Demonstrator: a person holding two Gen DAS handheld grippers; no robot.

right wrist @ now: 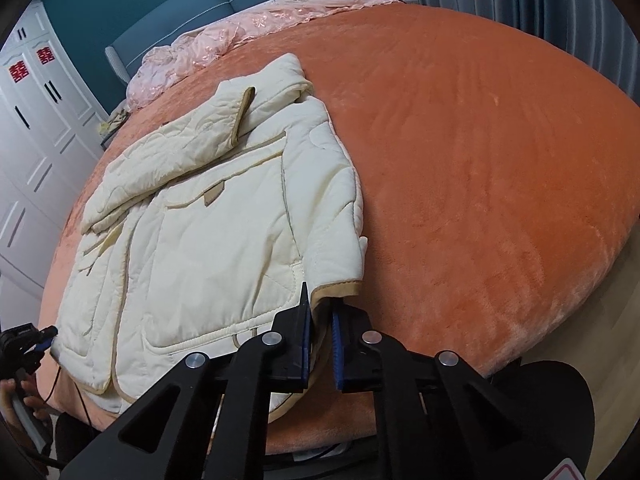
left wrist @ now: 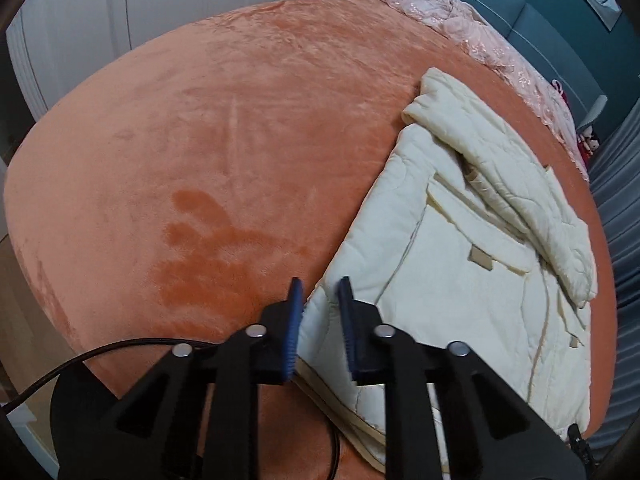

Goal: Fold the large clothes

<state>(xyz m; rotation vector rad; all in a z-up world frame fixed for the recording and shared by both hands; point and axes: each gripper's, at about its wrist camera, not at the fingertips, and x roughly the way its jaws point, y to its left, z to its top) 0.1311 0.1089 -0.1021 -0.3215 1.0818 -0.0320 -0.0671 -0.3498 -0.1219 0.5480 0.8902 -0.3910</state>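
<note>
Both grippers pinch the cream jacket (right wrist: 208, 216) hem: left gripper (left wrist: 320, 312) at one corner; right gripper (right wrist: 320, 320) at the other. Jacket's long axis runs straight ahead of both toward the collar (right wrist: 280, 76); fold goes that way.

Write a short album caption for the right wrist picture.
Right gripper pinches the cream jacket's hem on an orange bed.

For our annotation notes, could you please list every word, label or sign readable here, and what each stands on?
"囍": red, one on each of two white wardrobe doors.
Small print on the left claw: too small to read.
Red-edged sticker at the right wrist view's bottom edge: cut off, unreadable.
Nothing legible in the left wrist view.
</note>
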